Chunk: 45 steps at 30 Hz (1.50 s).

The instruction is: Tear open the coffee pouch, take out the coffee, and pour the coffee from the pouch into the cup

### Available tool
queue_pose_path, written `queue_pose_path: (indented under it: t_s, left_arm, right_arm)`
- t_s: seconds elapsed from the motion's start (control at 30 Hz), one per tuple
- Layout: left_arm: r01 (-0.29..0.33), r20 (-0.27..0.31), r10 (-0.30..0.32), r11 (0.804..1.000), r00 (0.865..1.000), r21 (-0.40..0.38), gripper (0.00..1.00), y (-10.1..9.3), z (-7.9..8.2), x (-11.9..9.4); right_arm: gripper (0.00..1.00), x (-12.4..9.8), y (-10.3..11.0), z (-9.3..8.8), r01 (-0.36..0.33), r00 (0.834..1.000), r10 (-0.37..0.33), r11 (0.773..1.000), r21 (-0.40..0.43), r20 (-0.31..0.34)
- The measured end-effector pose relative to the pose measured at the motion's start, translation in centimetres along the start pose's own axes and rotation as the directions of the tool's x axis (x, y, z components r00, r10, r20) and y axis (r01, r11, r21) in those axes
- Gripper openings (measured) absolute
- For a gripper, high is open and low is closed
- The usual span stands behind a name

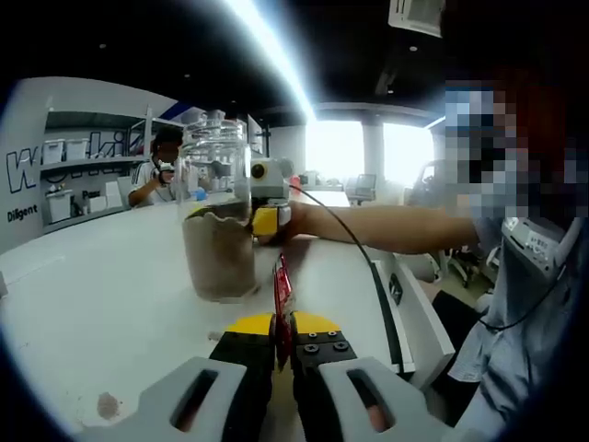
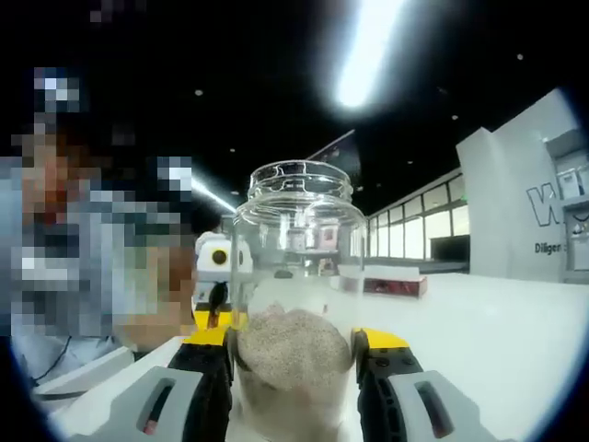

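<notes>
Here, what we see, point by point:

Left tongs: in the left gripper view we see the left tongs [image 1: 283, 345] clenched on the red coffee pouch [image 1: 282, 299], whose thin edge stands up between the two yellow-tipped jaws and points toward the jar.

Coffee pouch: held just above the table, near the jar but apart from it; we cannot tell whether it is torn open.

Right tongs: in the right gripper view the right tongs [image 2: 293, 354] grasp the glass jar [image 2: 296, 276] from both sides, the jaws pressed against its lower wall. In the left gripper view we see the same tongs [image 1: 267, 219] at the far side of the jar, with a person's forearm [image 1: 386, 226] reaching in from the right.

Jar: a clear glass jar [image 1: 217, 212] with an open wide mouth, upright on the white table [image 1: 101, 295]; its lower part holds brownish, grainy powder.

Table: white, with a small brown stain [image 1: 108, 405] near the left tongs.

Background: we make out a seated person [image 1: 158, 175] at the far end of the table, and shelves along the wall behind.
</notes>
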<state>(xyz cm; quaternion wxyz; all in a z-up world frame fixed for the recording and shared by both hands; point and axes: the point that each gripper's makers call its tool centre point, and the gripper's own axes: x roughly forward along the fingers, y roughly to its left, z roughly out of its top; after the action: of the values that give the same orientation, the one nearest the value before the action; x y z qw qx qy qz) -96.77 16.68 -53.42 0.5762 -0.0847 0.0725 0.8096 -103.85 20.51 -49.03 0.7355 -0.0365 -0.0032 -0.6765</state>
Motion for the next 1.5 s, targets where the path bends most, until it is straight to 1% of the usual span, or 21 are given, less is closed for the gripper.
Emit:
queue_pose_path:
  t_s: [0.6, 0.97, 1.5]
  left_arm:
    - [0.005, -0.004, -0.005, 1.0, 1.0, 0.0, 0.08, -0.1, -0.1, 0.0]
    - [0.006, -0.005, -0.006, 1.0, 1.0, 0.003, 0.08, -0.1, -0.1, 0.1]
    - [0.01, -0.003, -0.01, 1.0, 1.0, 0.004, 0.08, -0.3, -0.1, 0.1]
  right_arm:
    - [0.53, 0.3, 1.0, -0.1, -0.035, 0.999, 0.035, 0.999, 0.007, -0.006]
    - [0.53, 0.1, 0.7, -0.1, -0.043, 0.999, 0.043, 0.999, 0.011, -0.006]
    - [0.53, 0.4, 1.4, -0.2, -0.08, 0.997, 0.08, 0.997, 0.012, -0.013]
